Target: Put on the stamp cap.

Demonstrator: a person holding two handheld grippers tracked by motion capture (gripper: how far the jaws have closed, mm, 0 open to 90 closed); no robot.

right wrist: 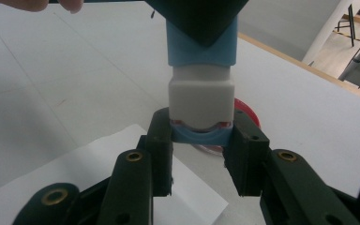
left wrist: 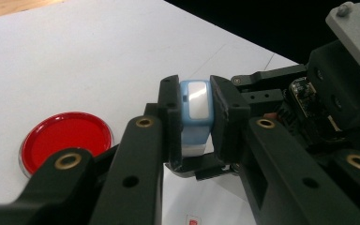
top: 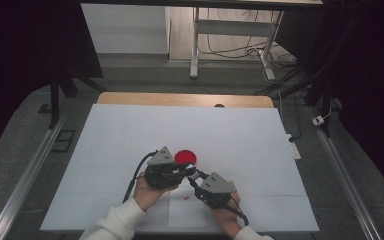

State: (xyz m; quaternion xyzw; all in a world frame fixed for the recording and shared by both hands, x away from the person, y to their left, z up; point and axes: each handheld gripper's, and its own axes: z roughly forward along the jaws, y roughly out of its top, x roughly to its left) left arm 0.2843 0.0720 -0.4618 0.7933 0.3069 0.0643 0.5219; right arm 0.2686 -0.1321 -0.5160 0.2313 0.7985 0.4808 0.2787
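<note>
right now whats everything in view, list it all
stamp-like block: one, light blue and white, held in the air between both grippers above the table
round dish: one, red with a clear rim, on the table just beyond the grippers
paper sheet: one, white with a small red mark, on the table's near edge
table: one, white top with a wooden far edge
cables: several, dark, on the floor beyond the table
left gripper: one, black, jaws shut on the block's blue part
right gripper: one, black, jaws shut on the block's lower blue end
</note>
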